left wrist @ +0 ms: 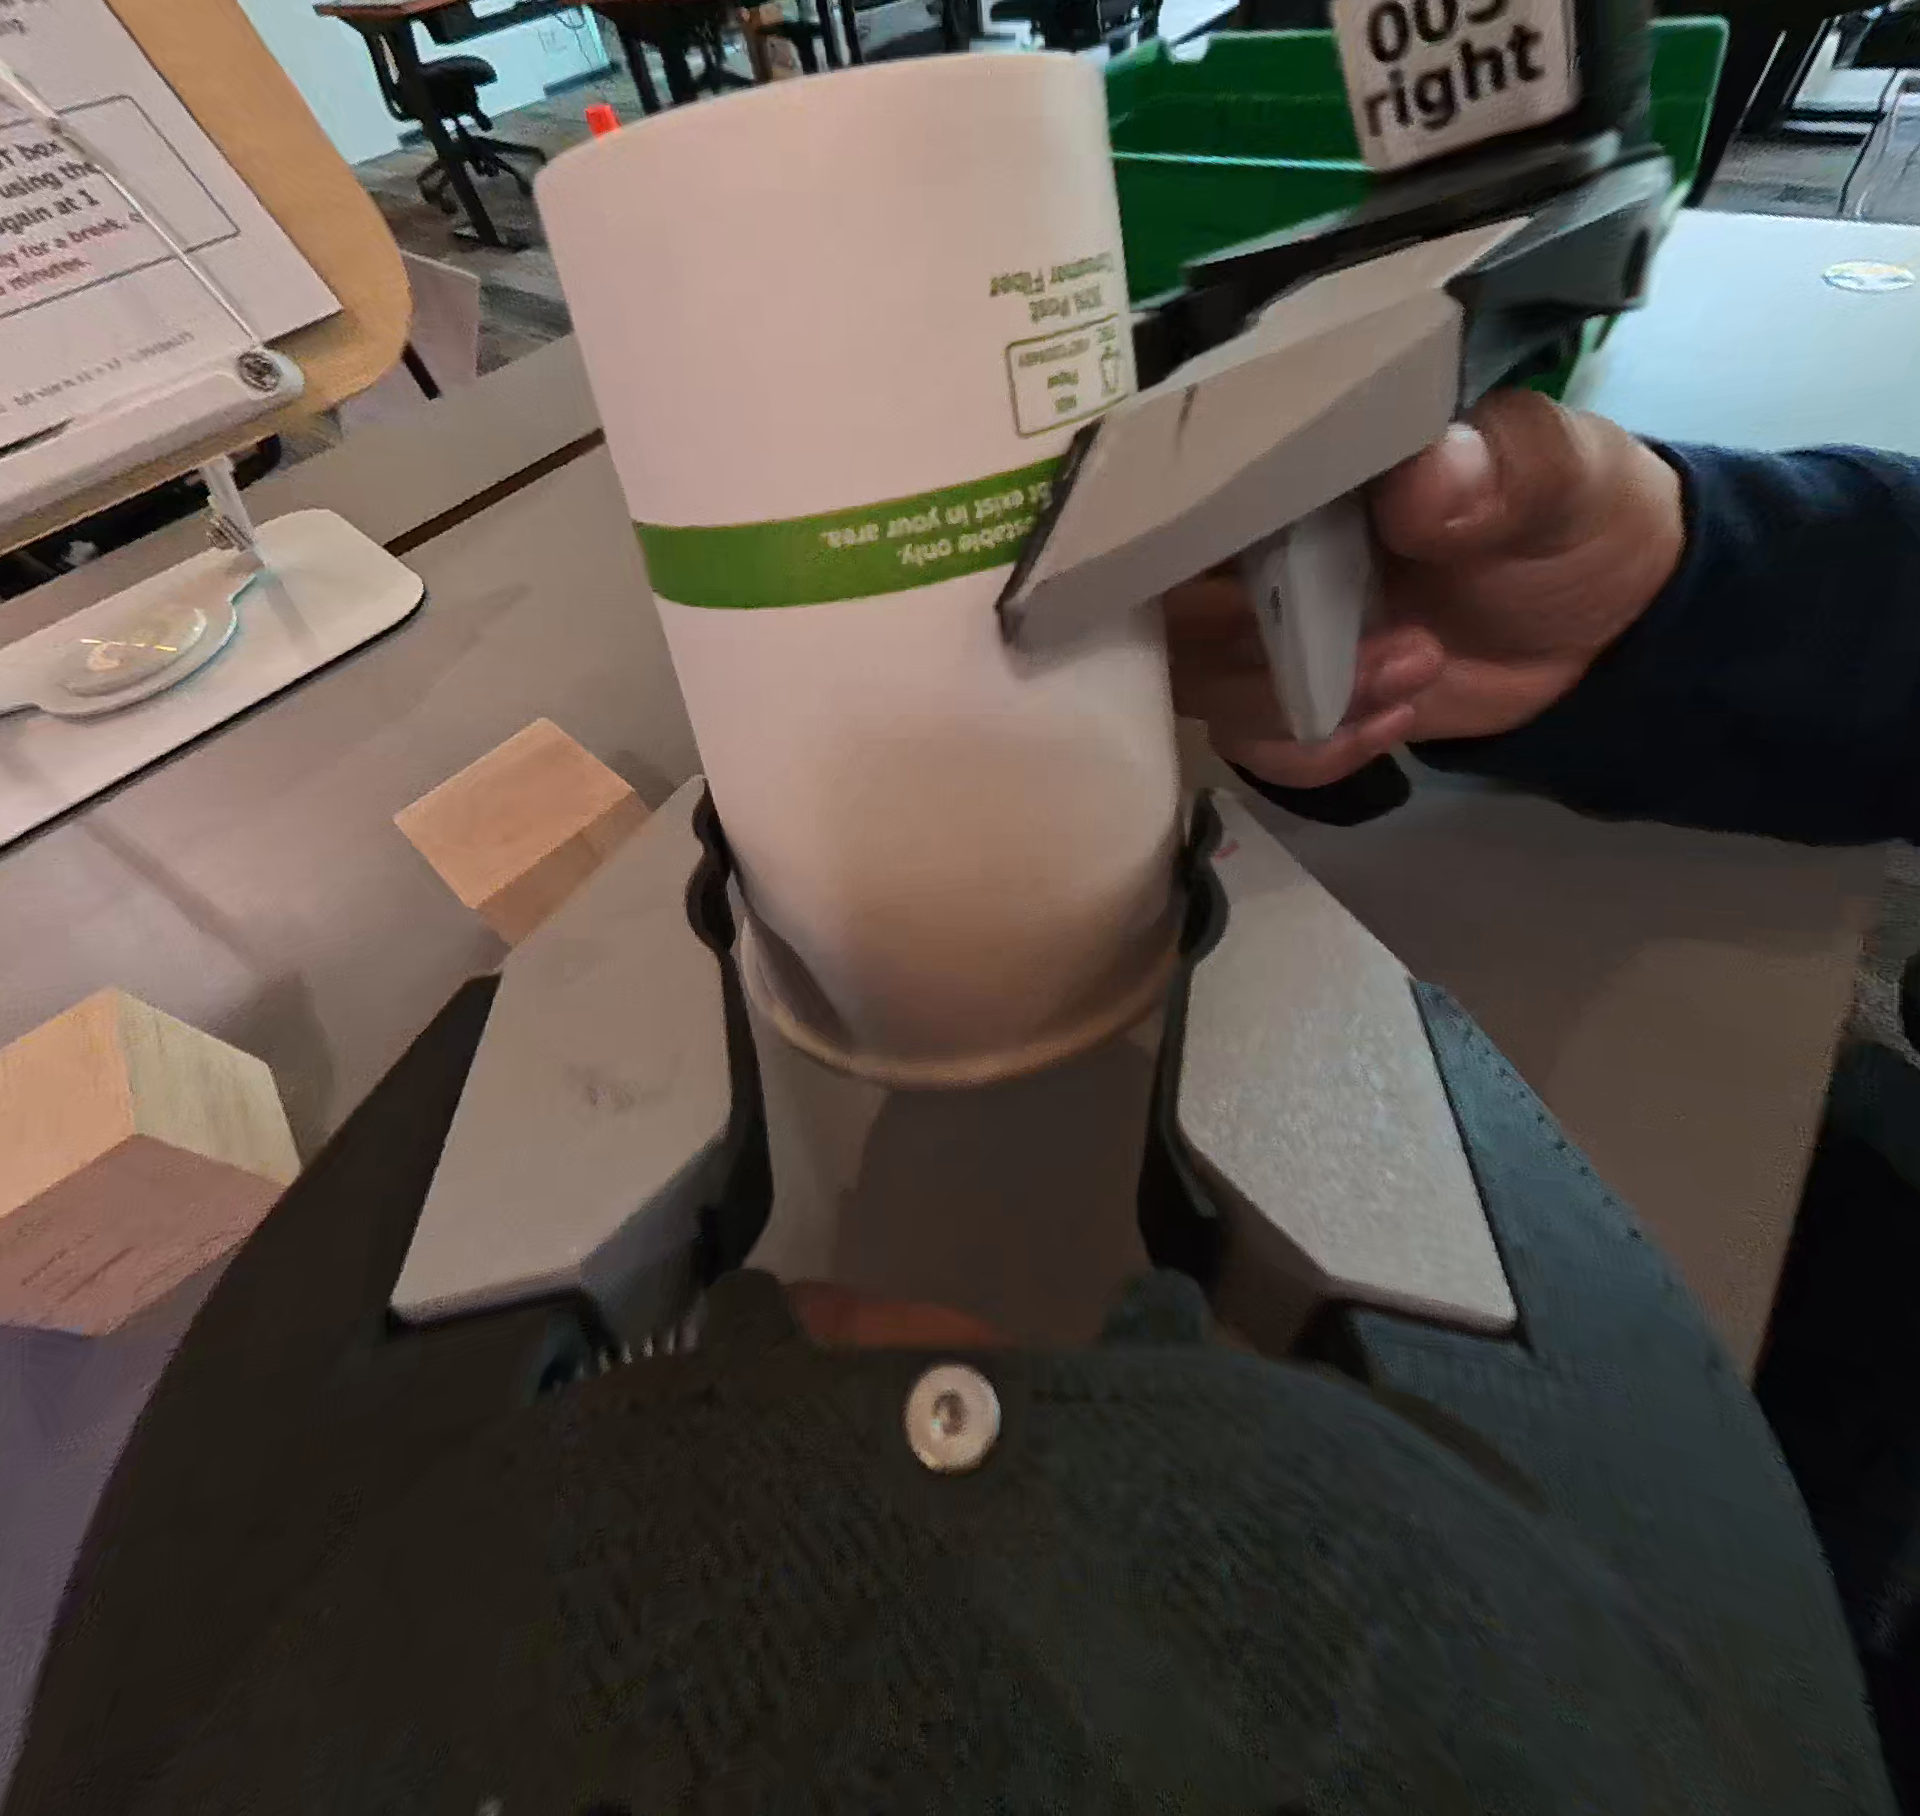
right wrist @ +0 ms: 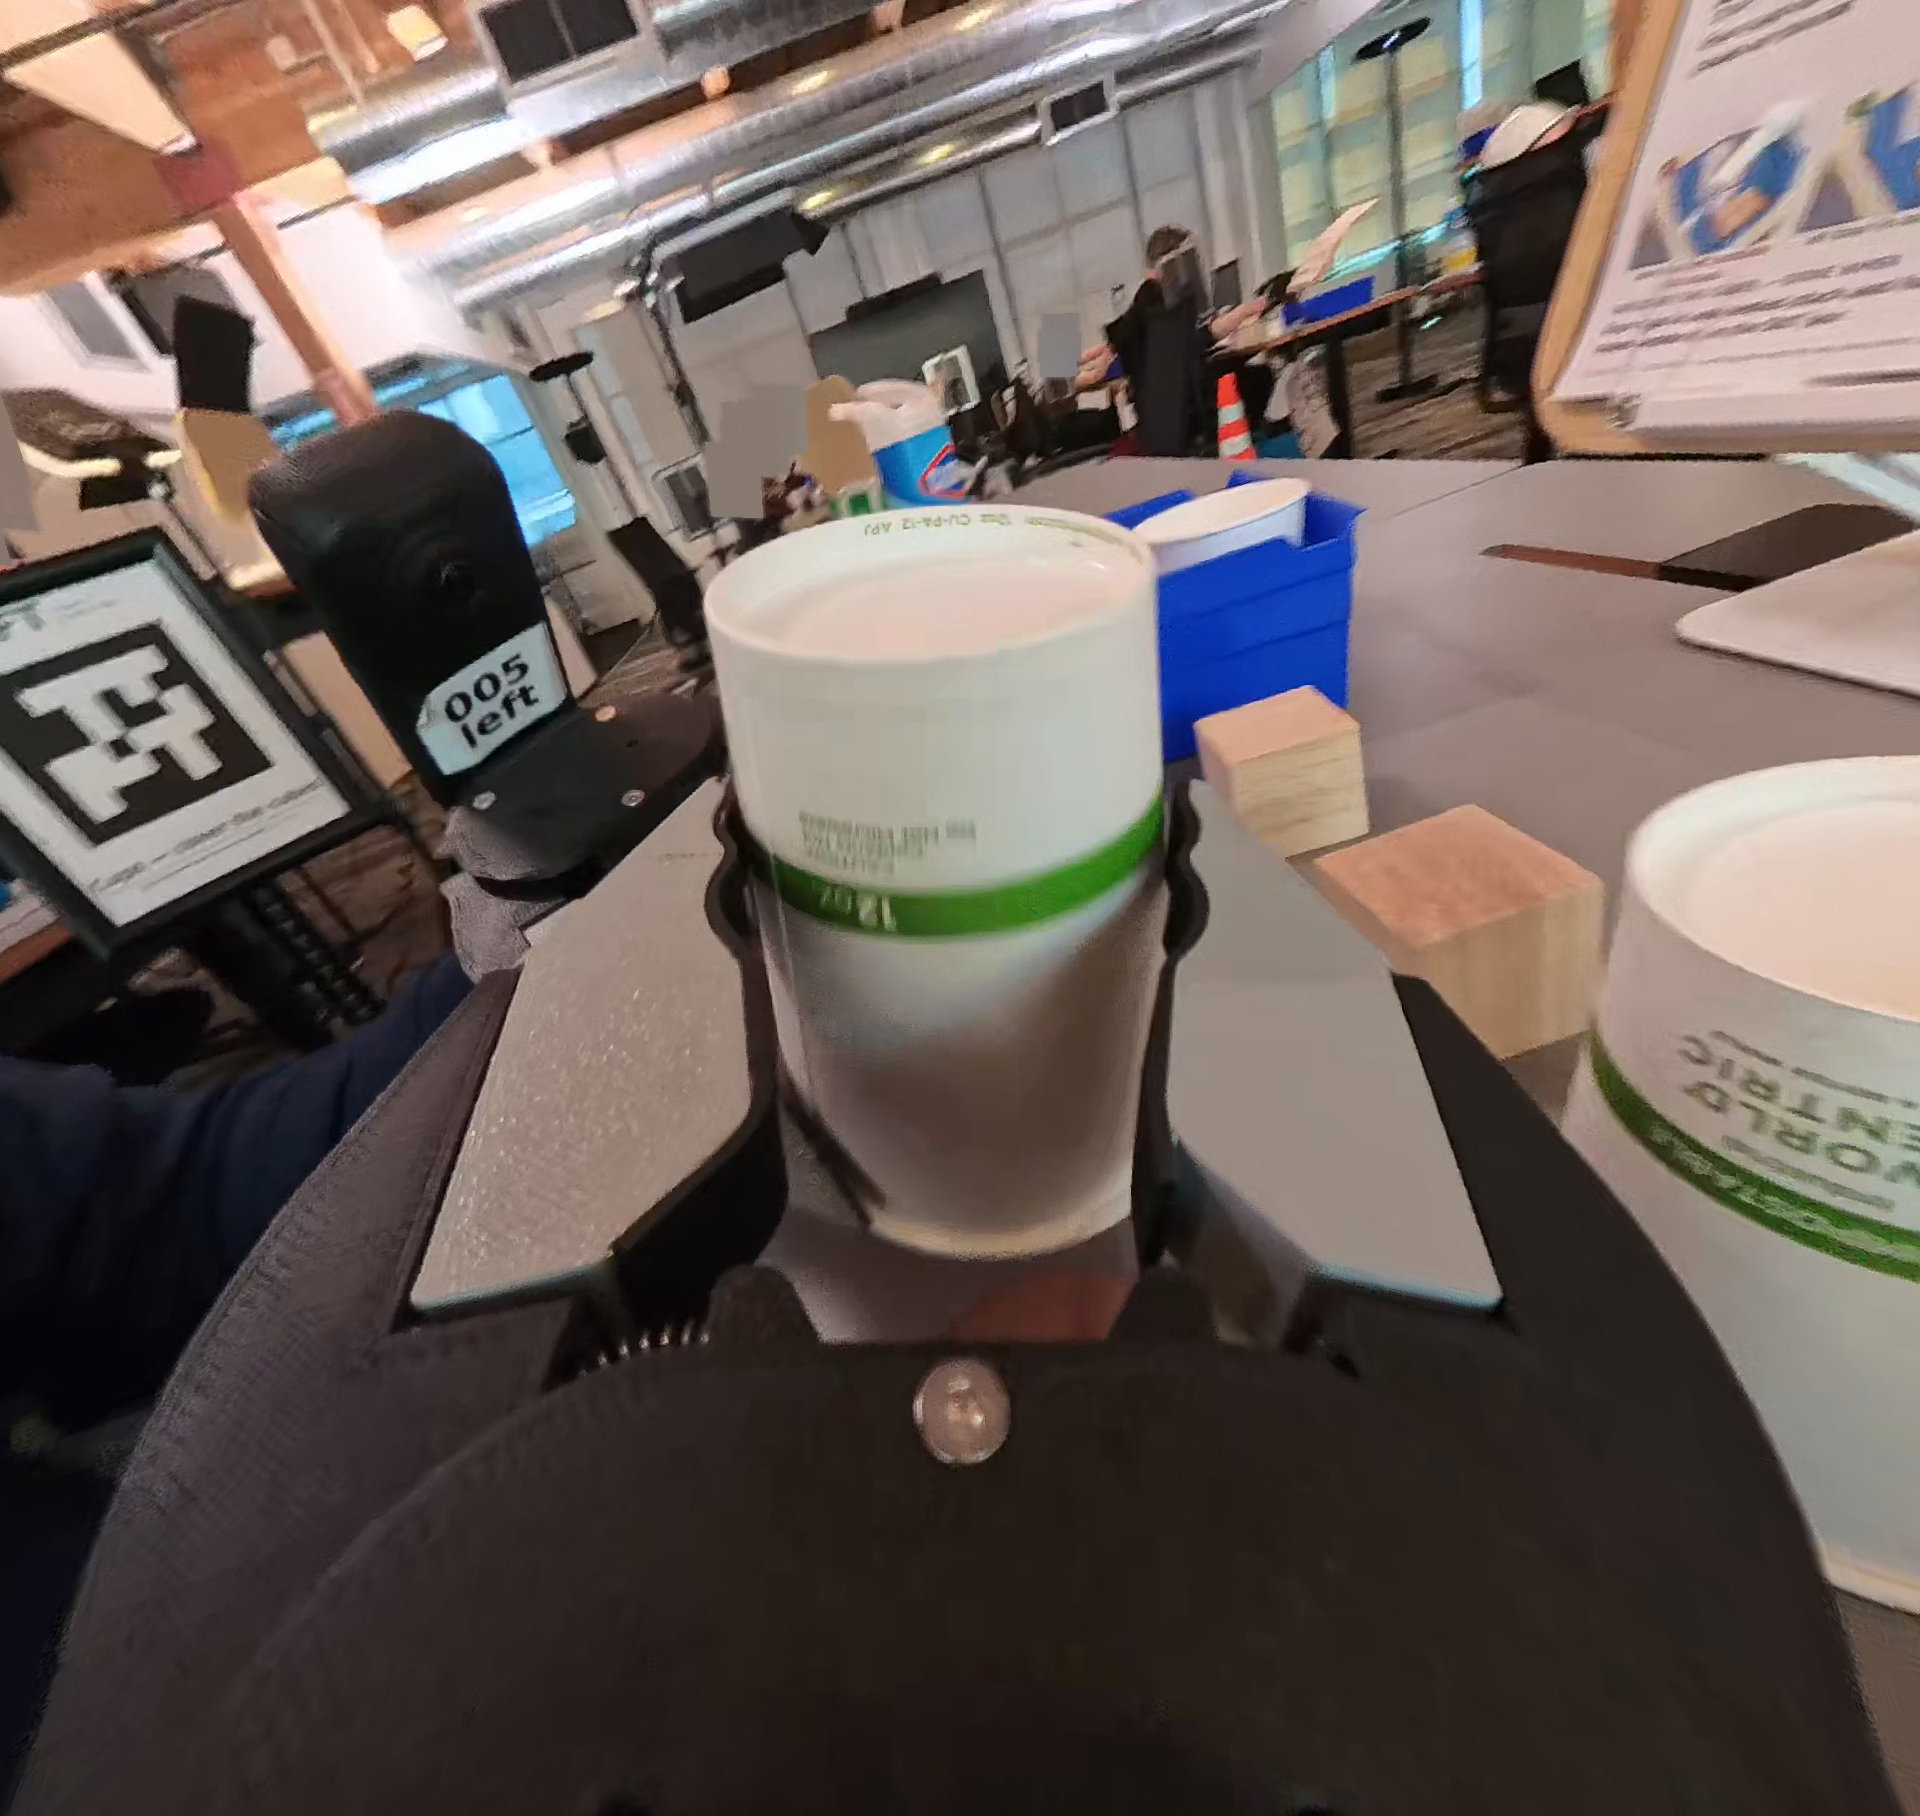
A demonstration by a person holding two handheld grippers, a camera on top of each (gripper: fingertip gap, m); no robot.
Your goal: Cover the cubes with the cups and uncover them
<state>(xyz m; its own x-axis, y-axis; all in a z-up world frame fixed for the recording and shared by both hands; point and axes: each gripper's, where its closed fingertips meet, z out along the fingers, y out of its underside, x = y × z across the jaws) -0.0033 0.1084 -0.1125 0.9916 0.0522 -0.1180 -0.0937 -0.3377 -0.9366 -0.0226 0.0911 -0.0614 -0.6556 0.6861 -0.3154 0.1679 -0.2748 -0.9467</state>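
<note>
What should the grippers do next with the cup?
Probably close the left gripper on the cup. Its fingers stand on either side of the upside-down cup near the rim. The right gripper already holds the cup at its green band, and the bare cubes lie on the left gripper's side.

An upturned white cup (left wrist: 894,478) with a green band stands between the left gripper's (left wrist: 951,862) spread fingers; the right gripper (left wrist: 1226,478) grips its side. Two wooden cubes (left wrist: 520,810) sit on the tabletop (left wrist: 312,727) to the left.
</note>
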